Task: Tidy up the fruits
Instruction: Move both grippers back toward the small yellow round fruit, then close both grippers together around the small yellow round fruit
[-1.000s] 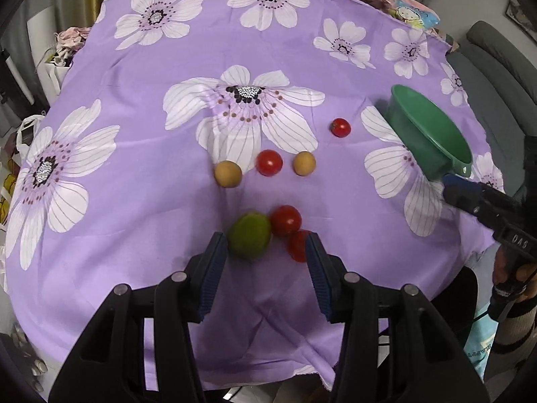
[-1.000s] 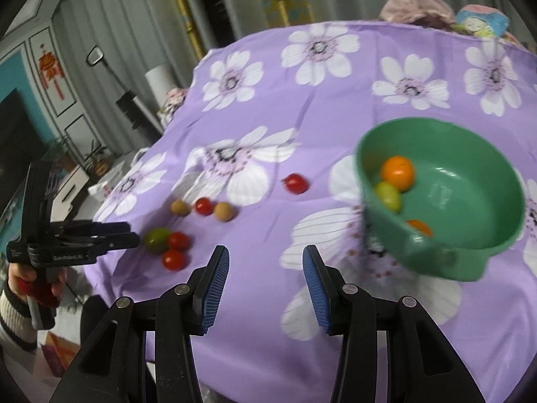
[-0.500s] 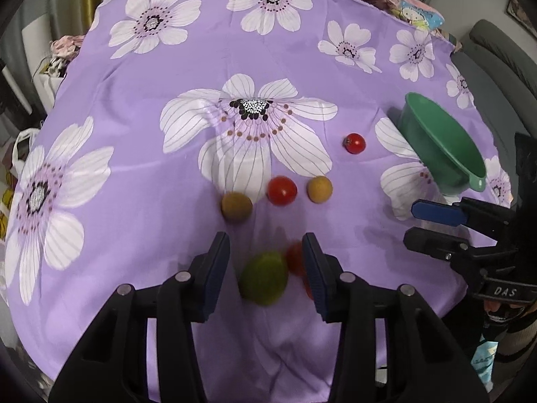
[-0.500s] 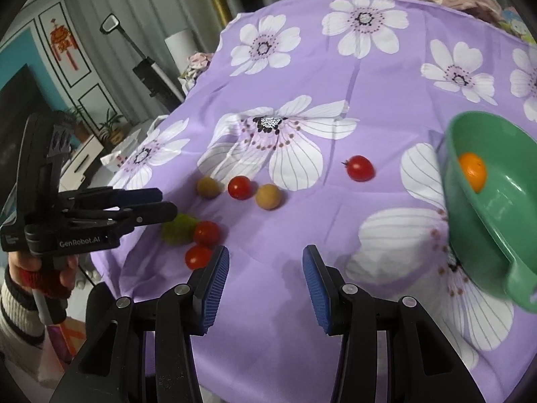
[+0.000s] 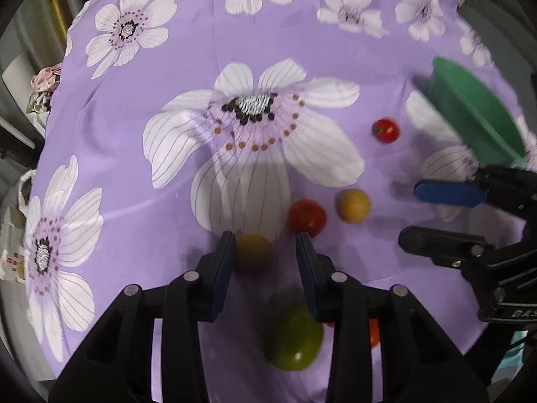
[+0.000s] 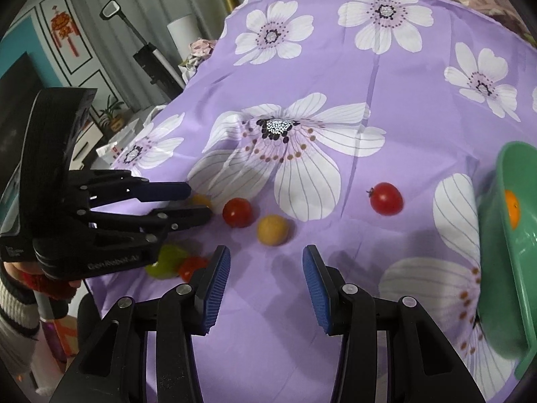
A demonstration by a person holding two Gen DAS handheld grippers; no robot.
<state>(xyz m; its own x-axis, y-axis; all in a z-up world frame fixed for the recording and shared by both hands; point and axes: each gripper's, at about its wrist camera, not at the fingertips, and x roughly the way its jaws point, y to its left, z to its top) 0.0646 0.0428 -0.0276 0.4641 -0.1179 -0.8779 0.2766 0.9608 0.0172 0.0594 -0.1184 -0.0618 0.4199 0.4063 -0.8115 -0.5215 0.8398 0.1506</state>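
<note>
My left gripper [image 5: 263, 248] is open, its fingers on either side of a brownish-yellow round fruit [image 5: 253, 252] on the purple flowered cloth. A red tomato [image 5: 307, 217] and a yellow fruit [image 5: 354, 206] lie just beyond it. A green fruit [image 5: 293, 339] and a red tomato [image 5: 373, 332] lie under the gripper body. My right gripper [image 6: 266, 265] is open and empty, a little short of the yellow fruit [image 6: 272, 230]. Another tomato [image 6: 386, 198] lies to the right. The green bowl [image 6: 503, 268] at the right edge holds an orange fruit [image 6: 512, 209].
The cloth-covered table [image 6: 386, 67] drops off at its near and left edges. My left gripper shows in the right wrist view [image 6: 188, 201], and my right gripper in the left wrist view [image 5: 416, 213], close to each other. Room furniture stands beyond the table's left side.
My left gripper has moved forward past the green fruit and now straddles the brownish-yellow fruit. My right gripper has swung left from the bowl toward the loose fruits.
</note>
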